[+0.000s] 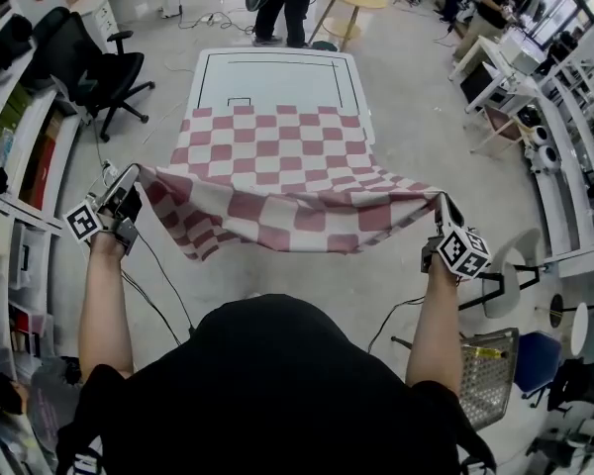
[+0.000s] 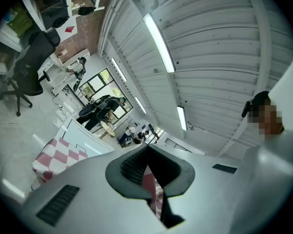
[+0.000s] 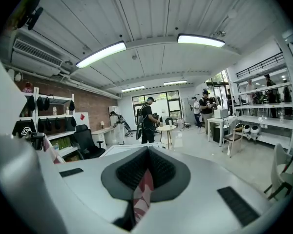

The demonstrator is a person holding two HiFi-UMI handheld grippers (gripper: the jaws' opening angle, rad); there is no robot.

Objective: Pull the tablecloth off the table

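A smooth grey floor (image 1: 416,97) is seen all around. On it stands a white rectangular table (image 1: 277,72), with a thin black line drawn near its edge; its far half is bare. The near half is covered by the tablecloth (image 1: 277,156), a soft thin fabric in red and white squares. The far part of the cloth lies flat on the table, while the near edge is held up in the air, off the table, and sags in folds between its two corners. At the lower right a wire mesh basket (image 1: 490,389) is seen; something yellow lies in it, but it cannot be identified. The left gripper (image 1: 134,178) is clenched on the left corner of the cloth, and the right gripper (image 1: 443,204) on the right corner. In each gripper view a strip of the checked fabric is pinched between the ribbed black pads (image 3: 132,171).
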